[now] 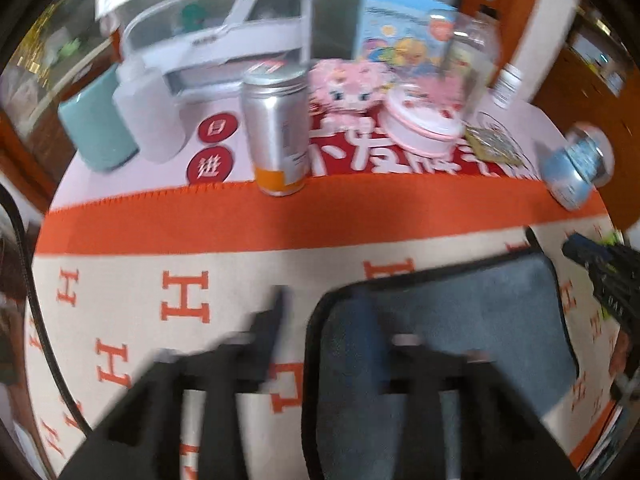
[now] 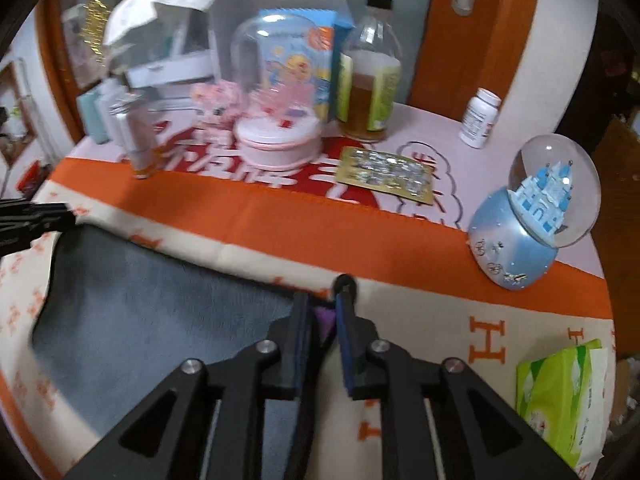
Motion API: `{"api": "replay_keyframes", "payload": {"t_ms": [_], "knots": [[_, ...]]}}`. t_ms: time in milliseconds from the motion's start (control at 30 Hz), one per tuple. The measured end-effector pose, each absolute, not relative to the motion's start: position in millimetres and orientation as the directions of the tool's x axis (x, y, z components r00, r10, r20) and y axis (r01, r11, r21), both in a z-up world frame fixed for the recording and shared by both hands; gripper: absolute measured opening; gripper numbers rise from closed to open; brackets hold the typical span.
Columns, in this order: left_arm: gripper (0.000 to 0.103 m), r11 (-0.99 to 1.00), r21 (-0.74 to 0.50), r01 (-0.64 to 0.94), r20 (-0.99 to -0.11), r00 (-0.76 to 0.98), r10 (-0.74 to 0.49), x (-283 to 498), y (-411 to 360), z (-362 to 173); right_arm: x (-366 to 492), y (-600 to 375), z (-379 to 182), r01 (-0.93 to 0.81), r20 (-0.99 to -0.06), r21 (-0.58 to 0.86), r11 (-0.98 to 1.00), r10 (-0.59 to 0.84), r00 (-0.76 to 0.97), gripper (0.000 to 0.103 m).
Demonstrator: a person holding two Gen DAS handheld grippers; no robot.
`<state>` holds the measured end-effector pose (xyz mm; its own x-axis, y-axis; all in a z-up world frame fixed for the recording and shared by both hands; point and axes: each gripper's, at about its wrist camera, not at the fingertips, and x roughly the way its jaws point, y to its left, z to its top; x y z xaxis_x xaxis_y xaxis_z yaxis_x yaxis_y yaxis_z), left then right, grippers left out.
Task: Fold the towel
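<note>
I have the grey towel [image 2: 160, 312] lying flat on the orange-patterned blanket [image 1: 240, 224], and my right gripper [image 2: 324, 312] is clenched on its far right corner, where a purple tag shows between the fingers. My left gripper [image 1: 320, 312] is spread wide over the towel's left edge, one finger over the towel and one over the blanket, grasping nothing. If I lift the right corner alone the towel may drag crooked, and a wide swing could knock the can [image 1: 276, 136] or the snow globe [image 2: 532, 220] just beyond.

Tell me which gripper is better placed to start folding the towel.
Right. The right gripper looks pinched on a corner of the towel, ready to lift; the left gripper is open, straddling its edge.
</note>
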<state>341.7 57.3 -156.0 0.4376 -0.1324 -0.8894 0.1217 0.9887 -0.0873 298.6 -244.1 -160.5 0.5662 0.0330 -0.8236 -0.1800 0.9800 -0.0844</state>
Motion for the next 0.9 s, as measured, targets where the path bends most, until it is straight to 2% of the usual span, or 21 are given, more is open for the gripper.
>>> {"api": "replay_keyframes", "payload": {"t_ms": [33,100,167,233,300,367,500,567,700,767,900], "knots": [[0.067,0.99,-0.095,0.109,-0.887,0.442,-0.133,341.5,59.7,-157.5,300.9,-245.2,-161.7,-0.167,-0.82,-0.092,0.982,0.02,0.572,0.018],[0.069,0.992,-0.092,0.081,-0.883,0.455,-0.119,339.6,63.9,-158.4,301.0,-246.6,-160.7,-0.155,-0.82,-0.088,0.984,0.017,0.572,0.023],[0.07,0.996,-0.065,0.067,-0.886,0.455,-0.089,336.6,65.6,-158.4,298.4,-245.7,-156.6,-0.151,-0.82,-0.086,0.985,0.016,0.572,0.033],[0.07,0.996,-0.058,0.065,-0.886,0.456,-0.081,331.2,66.4,-155.2,291.2,-242.8,-152.0,-0.148,-0.82,-0.09,0.985,0.011,0.572,0.037],[0.07,0.997,-0.056,0.059,-0.884,0.461,-0.077,323.5,67.1,-149.4,282.5,-239.2,-146.4,-0.144,-0.827,-0.073,0.987,0.021,0.561,0.038],[0.08,0.996,-0.069,0.051,-0.881,0.466,-0.085,313.3,67.0,-141.1,273.0,-235.3,-141.1,-0.142,-0.83,-0.059,0.988,0.031,0.556,0.039],[0.086,0.994,-0.09,0.061,-0.87,0.481,-0.108,288.0,61.7,-123.2,246.7,-227.9,-128.3,-0.109,-0.837,-0.056,0.992,0.013,0.548,0.045],[0.093,0.993,-0.091,0.072,-0.867,0.485,-0.114,270.5,56.5,-112.5,231.8,-226.1,-121.6,-0.091,-0.836,-0.056,0.994,0.004,0.549,0.045],[0.096,0.992,-0.086,0.098,-0.856,0.503,-0.123,236.5,43.5,-89.7,201.3,-222.4,-107.0,-0.083,-0.837,-0.028,0.996,0.022,0.547,0.046],[0.101,0.99,-0.089,0.107,-0.845,0.519,-0.132,215.6,36.1,-74.9,188.1,-221.0,-99.5,-0.083,-0.837,-0.001,0.997,0.045,0.545,0.046],[0.102,0.988,-0.112,0.107,-0.829,0.538,-0.152,183.0,27.3,-52.6,161.7,-217.6,-81.9,-0.072,-0.819,0.004,0.997,0.044,0.572,0.046]]}}
